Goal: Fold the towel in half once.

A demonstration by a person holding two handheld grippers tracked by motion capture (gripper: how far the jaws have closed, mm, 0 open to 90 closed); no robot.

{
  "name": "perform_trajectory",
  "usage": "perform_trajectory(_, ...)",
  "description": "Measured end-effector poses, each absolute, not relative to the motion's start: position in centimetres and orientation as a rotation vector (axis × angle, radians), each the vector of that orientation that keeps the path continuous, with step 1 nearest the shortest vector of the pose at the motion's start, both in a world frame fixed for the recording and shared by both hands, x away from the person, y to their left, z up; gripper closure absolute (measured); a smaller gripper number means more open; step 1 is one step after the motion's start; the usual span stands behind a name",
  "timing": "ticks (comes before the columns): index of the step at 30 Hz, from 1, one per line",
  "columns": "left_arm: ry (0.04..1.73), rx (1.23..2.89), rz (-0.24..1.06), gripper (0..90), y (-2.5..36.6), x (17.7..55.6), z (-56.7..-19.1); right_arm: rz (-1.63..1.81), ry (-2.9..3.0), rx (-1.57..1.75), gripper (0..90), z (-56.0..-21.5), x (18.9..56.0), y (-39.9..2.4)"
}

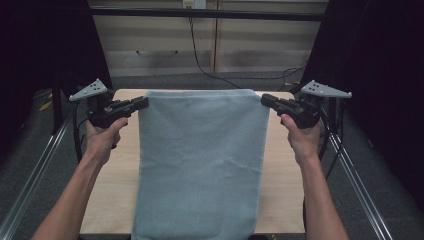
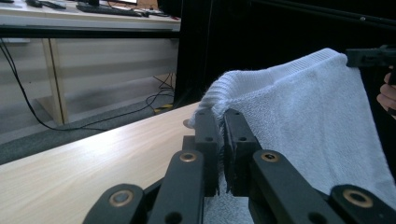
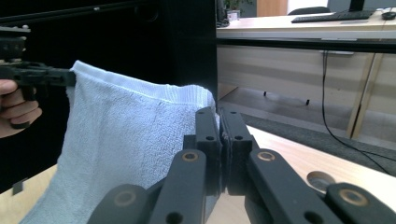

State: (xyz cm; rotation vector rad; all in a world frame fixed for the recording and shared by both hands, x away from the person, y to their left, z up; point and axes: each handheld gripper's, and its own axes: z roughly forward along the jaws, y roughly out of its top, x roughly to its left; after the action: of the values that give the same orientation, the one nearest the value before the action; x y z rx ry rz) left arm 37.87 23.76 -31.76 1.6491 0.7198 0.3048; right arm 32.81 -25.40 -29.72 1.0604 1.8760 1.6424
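Observation:
A pale blue towel (image 1: 200, 160) hangs stretched over the wooden table (image 1: 112, 200), its far edge lifted and its near end draped past the table's front edge. My left gripper (image 1: 144, 103) is shut on the towel's far left corner (image 2: 219, 95). My right gripper (image 1: 265, 99) is shut on the far right corner (image 3: 201, 95). In the left gripper view the black jaws (image 2: 222, 140) pinch the hem, and the other gripper (image 2: 371, 57) holds the far corner. The right gripper view shows its jaws (image 3: 219, 140) closed on the hem, with the left gripper (image 3: 37, 74) beyond.
Metal rails (image 1: 365, 200) run along both sides of the table. Black cables (image 1: 200, 60) trail on the grey floor behind it, before a wooden cabinet (image 1: 210, 40). A round hole (image 3: 320, 179) sits in the tabletop near the right gripper.

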Motion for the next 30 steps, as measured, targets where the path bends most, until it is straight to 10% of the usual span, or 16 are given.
perform_trajectory(30, 0.759, 1.607, 0.384, 86.0, 24.6, 40.5, -27.4, 1.562, 1.823, 1.075, 87.7, -25.2, 38.5, -24.2)
